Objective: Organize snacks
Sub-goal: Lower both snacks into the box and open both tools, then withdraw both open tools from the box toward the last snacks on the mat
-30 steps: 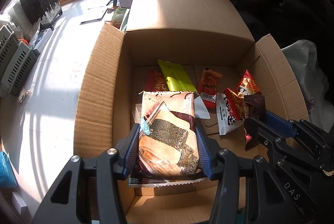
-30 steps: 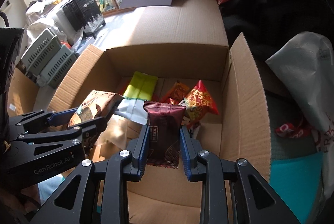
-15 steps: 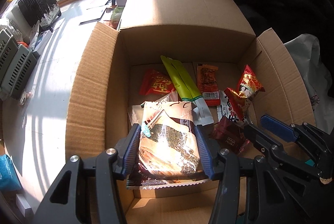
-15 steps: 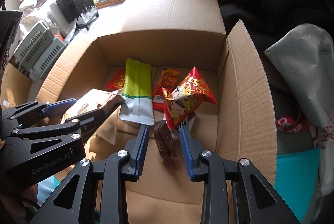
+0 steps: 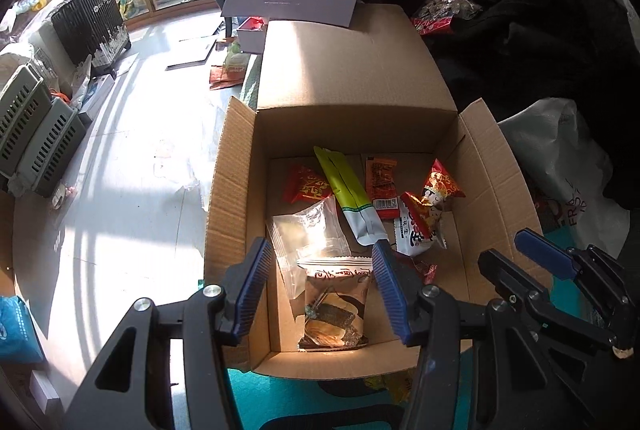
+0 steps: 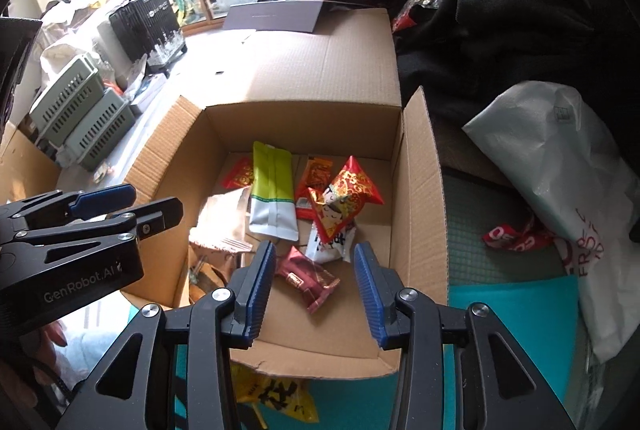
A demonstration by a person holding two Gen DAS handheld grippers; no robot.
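An open cardboard box (image 5: 232,189) (image 6: 420,197) holds several snack packets. The brown seaweed-cracker packet (image 5: 336,306) lies at the box's near left. The dark red chocolate packet (image 6: 306,276) lies at the near middle of the floor. A green and white pouch (image 5: 352,197) (image 6: 272,193), red packets (image 6: 344,197) and a clear bag (image 5: 308,230) lie further in. My left gripper (image 5: 320,282) is open and empty above the seaweed packet. My right gripper (image 6: 316,278) is open and empty above the chocolate packet.
The box stands on a teal mat (image 6: 516,306). A white plastic bag (image 6: 560,181) and dark clothes (image 6: 520,9) lie to the right. A yellow packet (image 6: 276,398) lies outside by the box's near wall. Grey crates (image 5: 32,133) and a black suitcase (image 5: 92,21) stand at the left.
Both grippers opened and let go of their packets, which now lie on the box floor. Both grippers rose and pulled back from the box.
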